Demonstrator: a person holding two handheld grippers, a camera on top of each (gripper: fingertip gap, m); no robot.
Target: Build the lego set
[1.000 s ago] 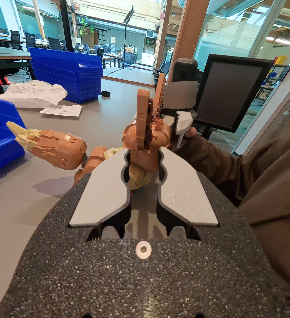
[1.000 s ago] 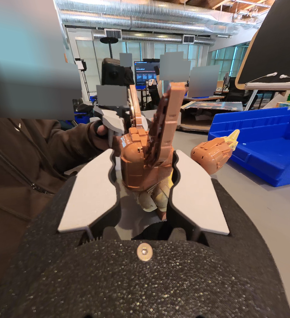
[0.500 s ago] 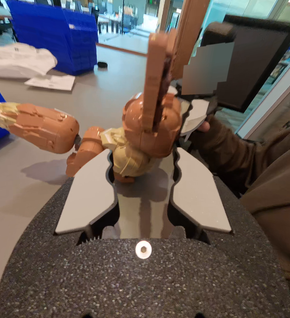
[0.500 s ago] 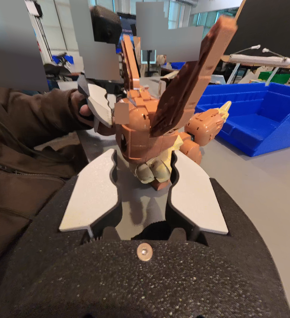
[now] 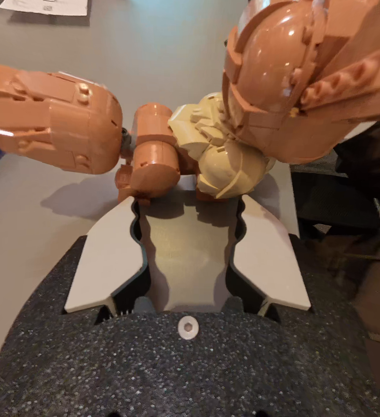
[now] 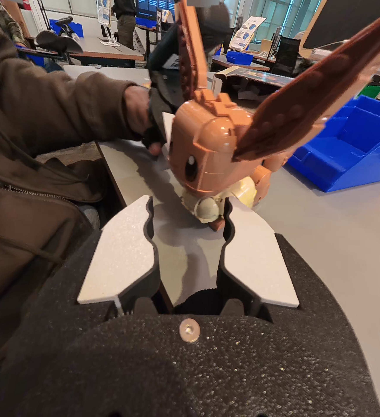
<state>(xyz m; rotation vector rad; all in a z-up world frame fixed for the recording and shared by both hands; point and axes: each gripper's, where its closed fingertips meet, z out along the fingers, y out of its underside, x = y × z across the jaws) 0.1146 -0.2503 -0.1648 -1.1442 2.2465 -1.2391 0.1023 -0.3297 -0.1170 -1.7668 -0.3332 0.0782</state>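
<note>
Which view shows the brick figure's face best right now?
The right wrist view: the brick figure's face, with its dark eye, is turned toward that camera. The left wrist view shows only its side: head, cream chest and tail.

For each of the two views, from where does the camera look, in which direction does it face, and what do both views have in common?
Left wrist view: sits on the left gripper, tilted down at the grey table; its open fingers reach toward the brick-built toy animal, seen from its side.
Right wrist view: sits on the right gripper, facing the toy's face; a brown sleeve and the other gripper appear behind the toy.
Shared: the toy and the table.
</note>
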